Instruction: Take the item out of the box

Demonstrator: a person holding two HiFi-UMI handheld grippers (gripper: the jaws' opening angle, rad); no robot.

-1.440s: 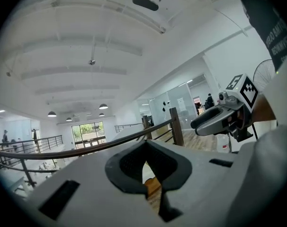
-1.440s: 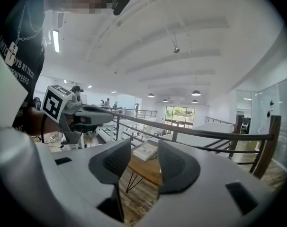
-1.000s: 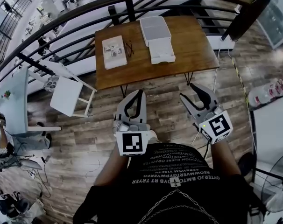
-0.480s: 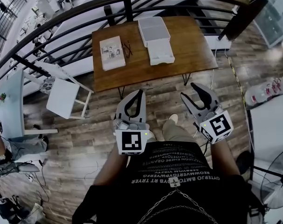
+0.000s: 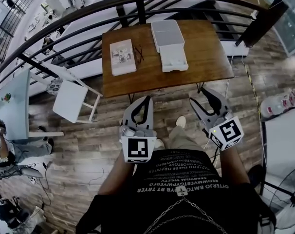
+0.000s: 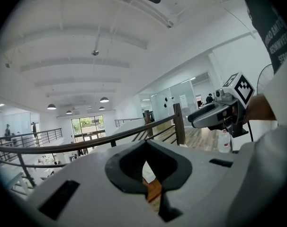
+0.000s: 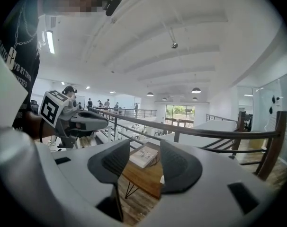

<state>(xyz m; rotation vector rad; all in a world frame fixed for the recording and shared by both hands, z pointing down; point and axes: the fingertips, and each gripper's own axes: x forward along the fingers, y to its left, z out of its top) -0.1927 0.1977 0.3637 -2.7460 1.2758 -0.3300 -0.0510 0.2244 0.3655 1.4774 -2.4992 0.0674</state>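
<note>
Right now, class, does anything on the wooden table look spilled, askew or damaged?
Nothing stands out. The white box and the booklet lie flat on the table, roughly square to its edges; nothing spilled.

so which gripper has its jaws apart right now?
The right gripper: there is a clear gap between its jaws, and the table shows through it. The left gripper has its jaw tips together. Neither holds anything.
</note>
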